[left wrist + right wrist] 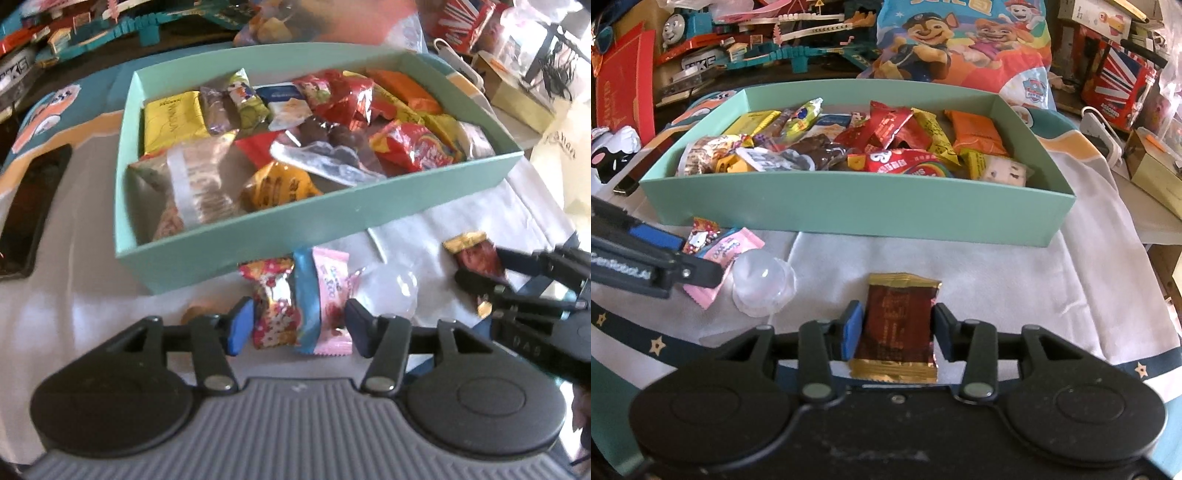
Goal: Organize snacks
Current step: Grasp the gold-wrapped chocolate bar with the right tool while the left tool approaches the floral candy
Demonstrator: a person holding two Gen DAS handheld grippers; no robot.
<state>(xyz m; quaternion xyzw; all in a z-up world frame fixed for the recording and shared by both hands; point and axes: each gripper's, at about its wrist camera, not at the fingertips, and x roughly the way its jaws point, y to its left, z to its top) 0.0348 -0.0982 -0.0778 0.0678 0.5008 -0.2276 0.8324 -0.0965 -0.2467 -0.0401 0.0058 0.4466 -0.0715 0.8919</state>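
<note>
A teal box (pixel 295 218) (pixel 849 206) full of mixed snack packets stands on the white cloth. In front of it lie a red flowered candy (pixel 275 314) (pixel 701 230) and a pink and blue packet (pixel 325 295) (pixel 733 245), side by side. My left gripper (pixel 297 328) straddles both, its blue pads just beside them, open. To the right, my right gripper (pixel 895 332) (pixel 480 284) is shut on a dark red and gold packet (pixel 897 317) (pixel 474 254), which sits low over the cloth.
A clear plastic jelly cup (pixel 391 284) (pixel 762 282) lies between the two grippers. A black phone (pixel 29 206) lies at the left. Toy tracks, a cartoon bag (pixel 960 40), a red flag tin (pixel 1119 81) and a beige box (pixel 1156 173) crowd the back and right.
</note>
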